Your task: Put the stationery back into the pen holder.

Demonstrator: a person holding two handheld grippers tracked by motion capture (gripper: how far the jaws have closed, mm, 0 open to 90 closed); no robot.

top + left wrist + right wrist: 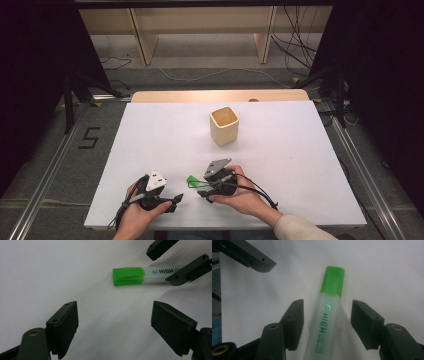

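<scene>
While the green highlighter (329, 312) lies flat on the white bench (280, 165), the right gripper (327, 322) straddles its clear barrel, jaws spread and not touching it. Just beside it, the left gripper (113, 325) hovers wide open, holding nothing.

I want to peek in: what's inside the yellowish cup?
The cup looks empty as far as its pale inner walls show. Its bottom is hidden by the near wall.

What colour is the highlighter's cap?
Bright green, on a frosted clear barrel; the highlighter shows best in the right gripper view.
</scene>
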